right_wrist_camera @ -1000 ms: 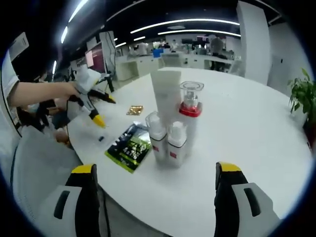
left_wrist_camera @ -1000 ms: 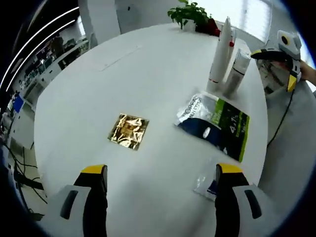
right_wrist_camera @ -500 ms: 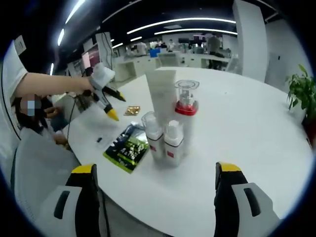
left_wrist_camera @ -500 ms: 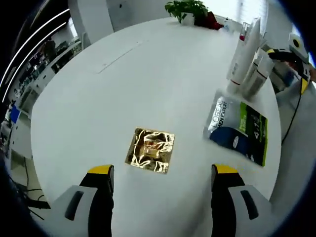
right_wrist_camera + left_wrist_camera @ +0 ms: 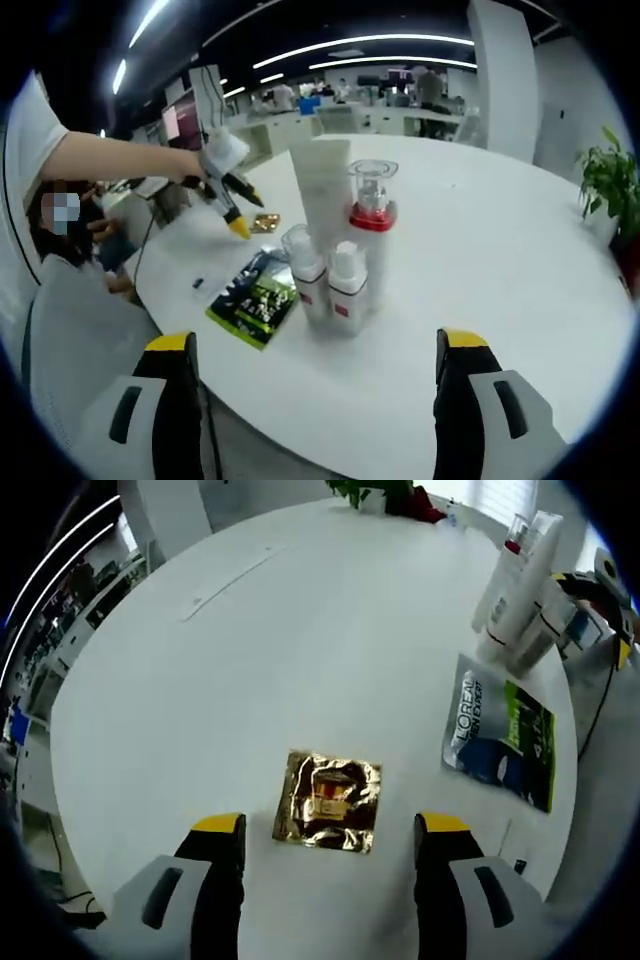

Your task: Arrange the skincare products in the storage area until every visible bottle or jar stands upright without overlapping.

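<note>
Skincare bottles (image 5: pixel 340 265) stood upright in a tight cluster on the white table (image 5: pixel 300 630), beside a flat green sachet (image 5: pixel 500 735) printed "L'OREAL". A gold foil packet (image 5: pixel 330 802) lay flat, just ahead of the left gripper (image 5: pixel 330 830) and between its wide-open, empty jaws, roughly square with no clear long axis. The right gripper (image 5: pixel 312 345) was wide open, empty, well short of the bottles.

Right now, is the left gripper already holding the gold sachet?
No, the left gripper is open, and the gold sachet lies flat on the table between its jaws.
</note>
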The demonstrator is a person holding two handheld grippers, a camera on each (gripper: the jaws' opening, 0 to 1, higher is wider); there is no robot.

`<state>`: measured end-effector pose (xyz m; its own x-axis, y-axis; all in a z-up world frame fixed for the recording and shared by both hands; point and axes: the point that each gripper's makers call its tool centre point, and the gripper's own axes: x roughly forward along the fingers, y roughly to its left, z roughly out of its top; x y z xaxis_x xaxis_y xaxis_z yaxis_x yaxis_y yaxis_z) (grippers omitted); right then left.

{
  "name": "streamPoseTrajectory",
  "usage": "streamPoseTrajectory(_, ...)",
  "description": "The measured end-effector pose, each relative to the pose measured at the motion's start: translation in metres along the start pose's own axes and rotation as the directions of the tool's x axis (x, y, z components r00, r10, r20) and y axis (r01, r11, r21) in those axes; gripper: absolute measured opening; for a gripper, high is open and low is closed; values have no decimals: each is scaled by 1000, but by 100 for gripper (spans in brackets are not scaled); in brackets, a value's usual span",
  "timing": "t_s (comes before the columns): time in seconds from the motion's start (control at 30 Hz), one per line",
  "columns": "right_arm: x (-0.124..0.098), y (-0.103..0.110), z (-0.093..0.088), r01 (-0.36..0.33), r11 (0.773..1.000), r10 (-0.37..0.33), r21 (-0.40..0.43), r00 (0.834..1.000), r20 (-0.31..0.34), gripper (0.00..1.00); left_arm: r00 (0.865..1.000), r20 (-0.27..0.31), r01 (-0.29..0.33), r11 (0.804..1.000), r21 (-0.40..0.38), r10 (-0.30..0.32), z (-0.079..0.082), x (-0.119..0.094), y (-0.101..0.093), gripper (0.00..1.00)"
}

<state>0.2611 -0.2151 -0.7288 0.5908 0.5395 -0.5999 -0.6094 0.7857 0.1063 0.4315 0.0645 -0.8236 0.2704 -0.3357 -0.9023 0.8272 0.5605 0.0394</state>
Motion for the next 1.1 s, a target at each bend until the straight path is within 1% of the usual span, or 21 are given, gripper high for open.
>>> streamPoseTrajectory(0.07,0,0,0,1,1000,-1,1,1000,-1,98,1000,-6,9,1000,2,-9,2,5,6,62)
streamPoseTrajectory(0.13,0,-1,-1,2,1000,-2,3,1000,-2,98,1000,-16,22,1000,3,-22,0,7,6,57)
streamPoseTrajectory(0.17,1,-1,-1,2,1000,-2,2,1000,-3,98,999,-23,27,1000,3,-27,-2,6,4,57)
streamPoseTrajectory(0.2,1,-1,-1,2,1000,-2,2,1000,-3,98,999,-19,26,1000,-4,-26,-1,6,5,59)
streamPoseTrajectory(0.27,0,-1,-1,4,1000,-4,3,1000,-3,98,999,-26,25,1000,4,-25,0,4,6,57)
streamPoseTrajectory(0.37,0,-2,-1,6,1000,-6,4,1000,-3,97,999,-34,28,1000,8,-28,-1,2,3,54)
streamPoseTrajectory(0.5,0,-1,-1,6,1000,-6,3,1000,-5,97,999,-31,28,1000,9,-28,-2,4,6,45)
streamPoseTrajectory(0.6,0,-1,-1,5,1000,-5,2,1000,-5,97,999,-30,24,1000,5,-24,-1,4,5,43)
streamPoseTrajectory(0.63,0,-1,-1,6,1000,-6,1,1000,-6,97,999,-34,21,1000,-7,-21,-1,3,2,43)
streamPoseTrajectory(0.67,1,-2,-1,6,1000,-6,1,1000,-6,97,999,-33,21,1000,-10,-22,-1,3,1,43)
streamPoseTrajectory(0.7,1,-2,-1,6,1000,-6,1,1000,-4,97,999,-32,14,999,-29,-15,-1,3,3,43)
streamPoseTrajectory(0.73,1,-2,-1,6,1000,-6,0,1000,-3,97,999,-32,3,998,-58,-5,-1,3,4,42)
streamPoseTrajectory(0.77,1,-2,-1,6,1000,-6,-1,1000,-4,97,999,-36,-20,994,-106,16,-3,2,10,42)
streamPoseTrajectory(0.8,1,-2,-1,6,1000,-6,-1,1000,-4,97,999,-33,-27,991,-133,23,-3,1,11,42)
streamPoseTrajectory(0.9,1,-1,0,3,1000,-3,-3,1000,-2,97,1000,-15,-28,982,-185,26,-3,-1,7,41)
streamPoseTrajectory(1.0,2,0,0,-2,1000,2,-7,1000,0,97,999,-10,-41,978,-206,39,-7,-9,0,40)
streamPoseTrajectory(1.03,2,0,0,-3,1000,3,-9,1000,0,97,999,-10,-47,978,-204,46,-7,-7,2,40)
streamPoseTrajectory(1.1,2,2,1,-6,1000,6,-14,1000,0,97,998,-12,-59,977,-206,57,-15,-13,-8,40)
